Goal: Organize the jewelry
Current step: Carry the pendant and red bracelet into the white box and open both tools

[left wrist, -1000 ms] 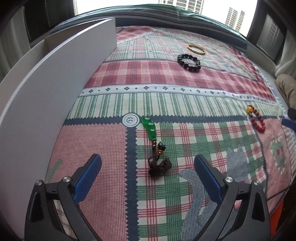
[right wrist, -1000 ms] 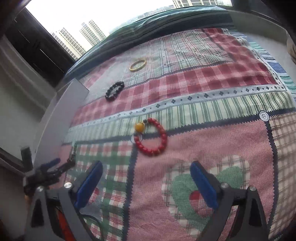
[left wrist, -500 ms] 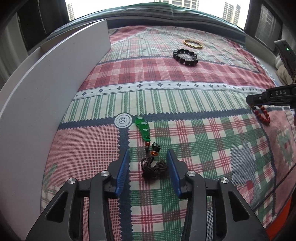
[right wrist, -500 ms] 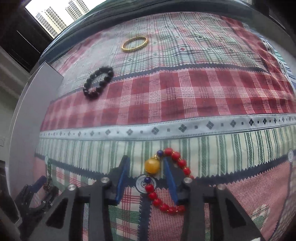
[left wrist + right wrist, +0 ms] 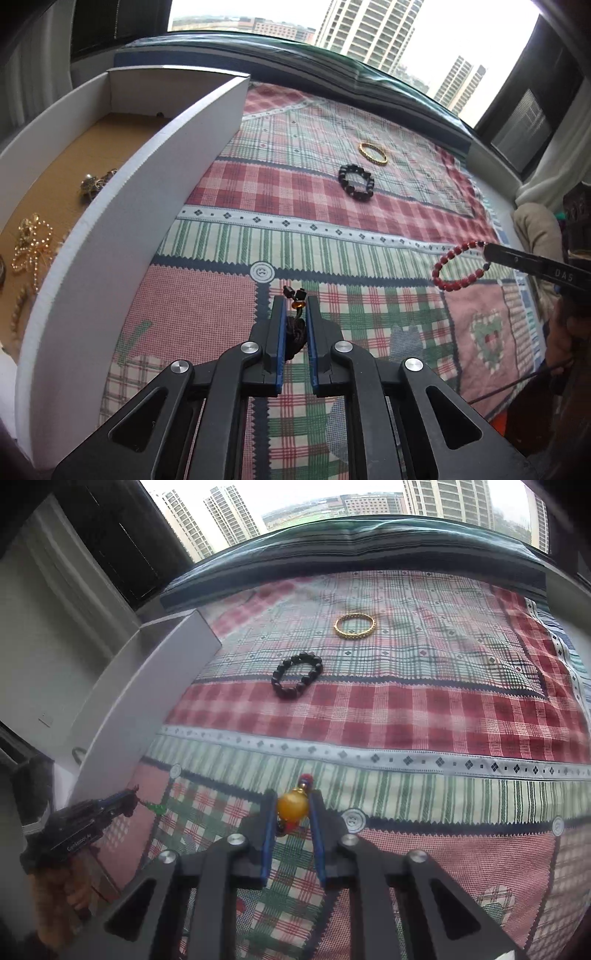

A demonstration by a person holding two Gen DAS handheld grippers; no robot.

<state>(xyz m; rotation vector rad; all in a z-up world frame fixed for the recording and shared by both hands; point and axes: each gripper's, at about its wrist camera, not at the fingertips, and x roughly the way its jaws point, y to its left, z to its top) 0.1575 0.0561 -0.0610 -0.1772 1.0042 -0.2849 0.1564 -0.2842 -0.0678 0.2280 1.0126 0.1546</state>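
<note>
My left gripper [image 5: 294, 301] is closing on the dark knotted cord [image 5: 295, 334] of a pendant, pads pressing it, an orange bead [image 5: 297, 304] at the tips. In the right wrist view the green pendant [image 5: 157, 808] dangles from that gripper [image 5: 131, 801] above the cloth. My right gripper [image 5: 293, 797] is closing on the amber bead [image 5: 293, 805] of the red bead bracelet, pads against it. In the left wrist view the red bracelet [image 5: 458, 266] hangs from its tip [image 5: 487, 249]. A black bead bracelet [image 5: 356, 182] and a gold bangle [image 5: 373, 153] lie farther back.
A white box [image 5: 147, 173] with a brown floor stands left of the plaid cloth [image 5: 332, 240]; gold jewelry [image 5: 29, 240] lies inside. A dark window ledge [image 5: 354, 550] bounds the far side. A cushion [image 5: 535, 229] sits at the right edge.
Both grippers went from wide open to closed, the left on the pendant's cord, the right on the bracelet's amber bead. Both rose, lifting the pieces off the cloth.
</note>
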